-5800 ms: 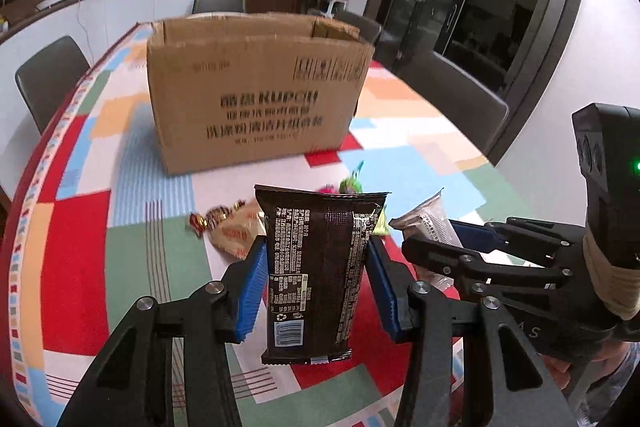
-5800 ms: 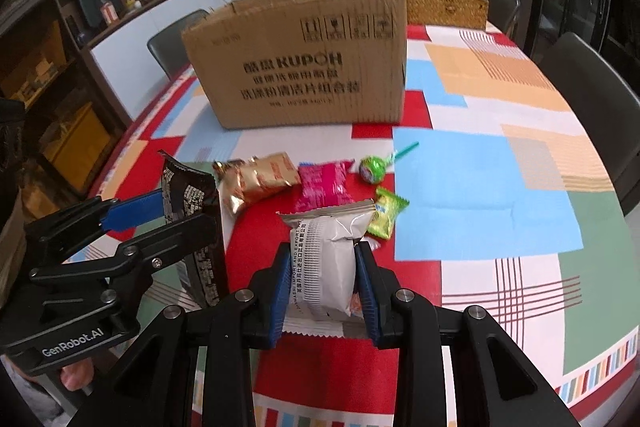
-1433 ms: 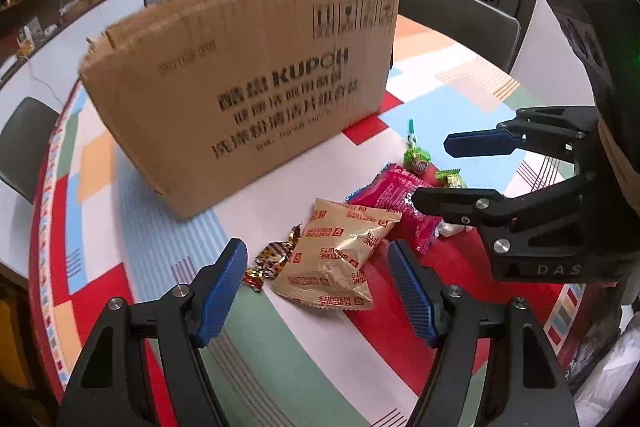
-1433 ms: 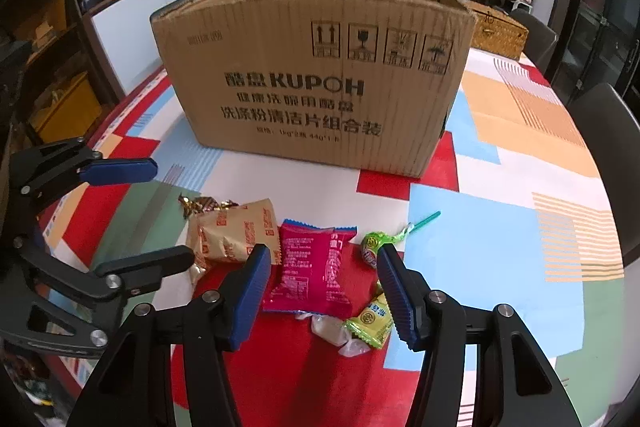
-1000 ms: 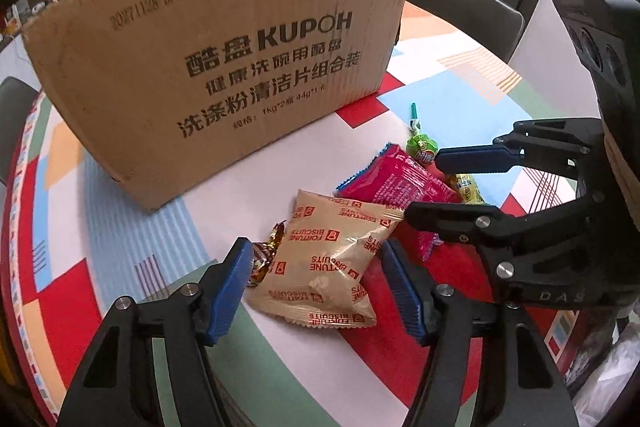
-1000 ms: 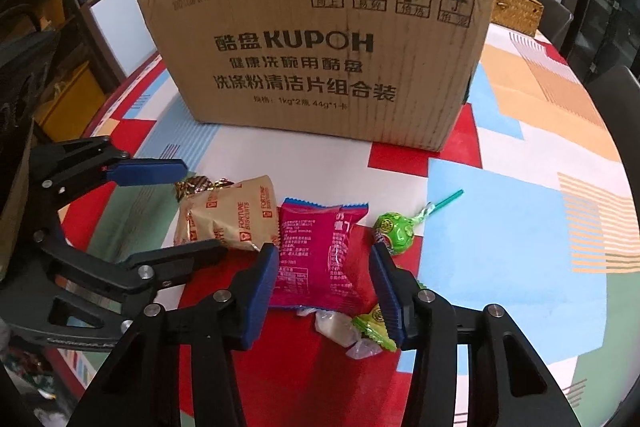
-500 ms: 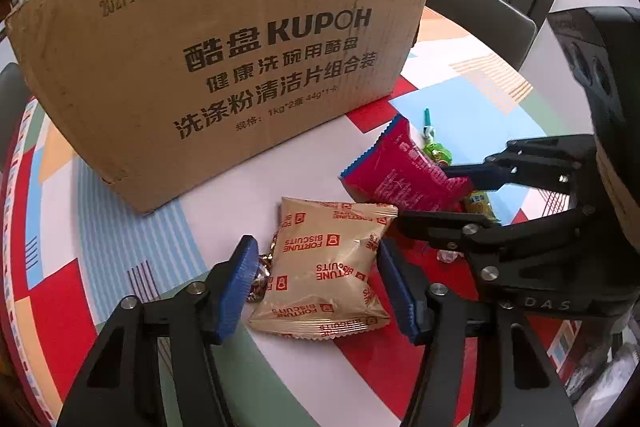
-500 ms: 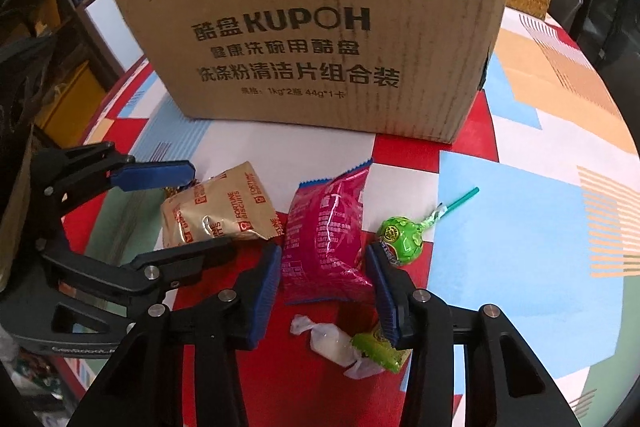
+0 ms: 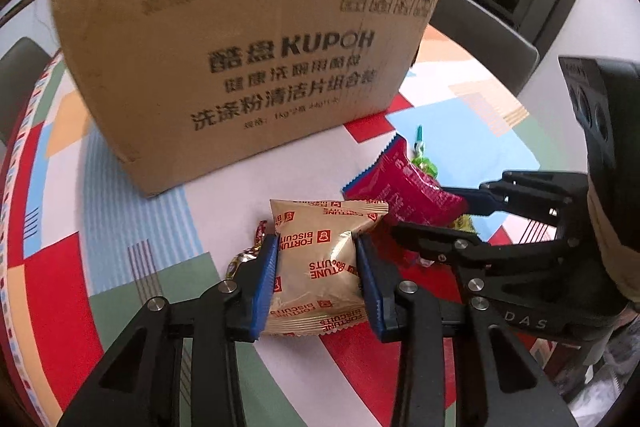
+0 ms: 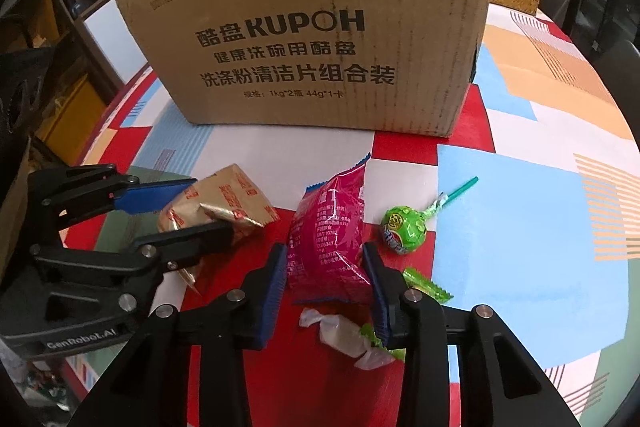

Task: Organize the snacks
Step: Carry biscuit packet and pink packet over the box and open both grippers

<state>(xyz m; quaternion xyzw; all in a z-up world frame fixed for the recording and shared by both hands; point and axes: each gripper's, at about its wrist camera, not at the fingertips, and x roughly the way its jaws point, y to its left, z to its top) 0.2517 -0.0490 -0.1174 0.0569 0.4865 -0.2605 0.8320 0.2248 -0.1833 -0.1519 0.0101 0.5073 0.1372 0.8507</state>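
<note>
- The left tongs [image 9: 316, 275] have just been closing, and their blue pads now press both flanks of the puffy gold foil packet of fortune biscuits [image 9: 320, 259]. It lies on the patchwork-coloured table [image 9: 132, 187] in front of the large brown cardboard box [image 9: 248, 67].
- A small gold-wrapped candy [image 9: 244, 255] sits just beside the left pad. A good lift should leave it behind, so the grip is best kept on the packet's body, not its crimped edge.
- The right tongs [image 10: 326, 269] have likewise just been closing. They grip the crumpled magenta snack packet with a blue serrated edge [image 10: 332, 239], which stands tilted, its top leaning toward the box.
- Near it on the table lie a green lollipop with a teal stick [image 10: 404, 225], a white-wrapped sweet [image 10: 340, 333] and a green-wrapped sweet [image 10: 424, 285]. The sweets lie very close to the right pad.
- Judging by the task, both packets probably go into the box next. Each should rise straight up to clear the loose sweets, then go over the box's near wall.
- Both tongs slant steeply down at the table, side by side, and each is visible in the other's view. They should rise together without crossing.
</note>
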